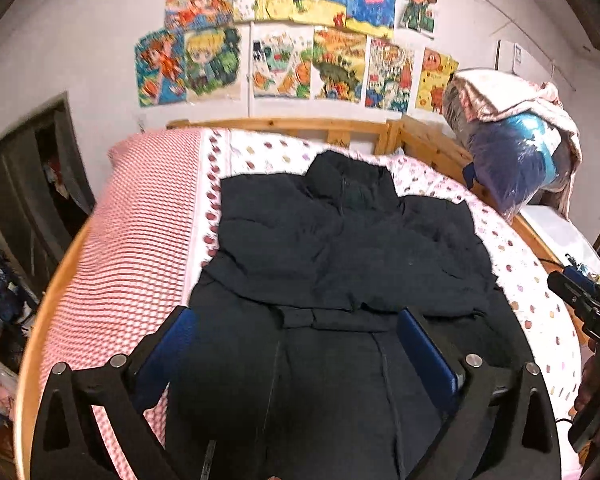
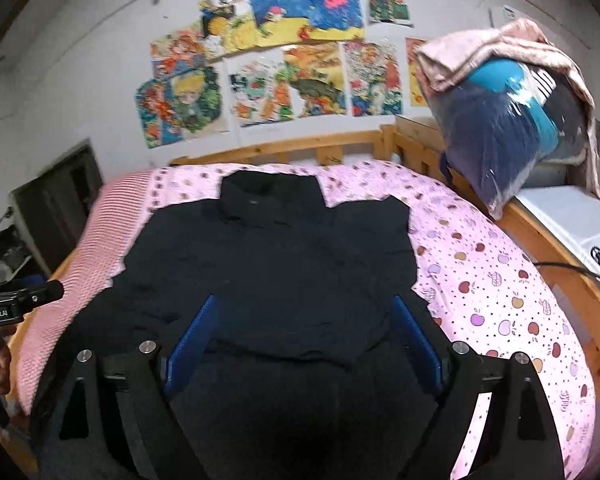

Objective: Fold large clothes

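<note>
Left wrist view: my left gripper (image 1: 296, 344) hangs above the black coat (image 1: 340, 248), fingers spread wide, gripping nothing. My right gripper (image 2: 306, 336) likewise hangs wide apart above the coat, which lies flat on the bed (image 2: 500, 280).

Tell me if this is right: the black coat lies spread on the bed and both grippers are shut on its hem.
Not quite. The black coat does lie spread on the bed, but the left gripper and the right gripper are both open, with nothing between their blue pads. Each wrist view shows its own fingers wide apart over the coat.
</note>
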{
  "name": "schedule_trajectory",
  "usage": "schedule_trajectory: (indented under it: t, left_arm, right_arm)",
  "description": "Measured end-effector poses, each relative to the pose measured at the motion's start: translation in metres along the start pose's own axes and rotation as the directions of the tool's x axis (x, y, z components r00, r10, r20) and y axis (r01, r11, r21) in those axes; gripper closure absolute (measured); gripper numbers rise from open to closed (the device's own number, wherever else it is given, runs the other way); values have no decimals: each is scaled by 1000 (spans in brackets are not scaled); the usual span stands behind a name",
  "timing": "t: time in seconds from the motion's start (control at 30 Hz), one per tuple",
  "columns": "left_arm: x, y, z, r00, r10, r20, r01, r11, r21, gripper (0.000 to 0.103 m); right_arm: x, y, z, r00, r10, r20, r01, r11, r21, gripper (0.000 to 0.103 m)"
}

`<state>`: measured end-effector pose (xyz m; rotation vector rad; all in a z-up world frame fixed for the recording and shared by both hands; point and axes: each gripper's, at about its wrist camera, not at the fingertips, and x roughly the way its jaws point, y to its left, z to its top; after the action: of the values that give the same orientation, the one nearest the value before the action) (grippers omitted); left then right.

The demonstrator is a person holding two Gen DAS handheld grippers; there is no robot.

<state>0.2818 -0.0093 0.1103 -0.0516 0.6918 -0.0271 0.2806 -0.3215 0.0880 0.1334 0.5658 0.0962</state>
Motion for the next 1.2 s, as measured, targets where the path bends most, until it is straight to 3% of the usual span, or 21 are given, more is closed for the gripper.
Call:
schedule_trajectory:
  t: [0.27, 0.57, 0.77, 0.9, 1.2]
  left_arm:
    - [-83, -21, -7, 998, 10, 62, -9, 1000, -15, 0]
    - [-125, -42, 6, 999, 5, 45, -4, 1000, -17, 0]
    - [-113, -46, 24, 998, 59, -32, -59, 998, 16, 0]
    - [-91, -37, 35, 998, 42, -48, -43, 999, -16, 0]
    - [-5, -34, 87, 999, -40, 24, 42, 996, -73, 0]
  right_arm:
    - [-70, 8, 2, 996, 84, 25, -84, 996, -4, 17]
    - [-124, 4, 0, 990, 117, 82, -114, 993, -44, 13]
    - [-121, 1, 9, 989, 132, 71, -129, 991, -42, 13]
    - [-97, -2, 20, 990, 136, 36, -134, 990, -45, 13]
    - [-34, -28, 59, 992, 128, -2, -129, 992, -12, 13]
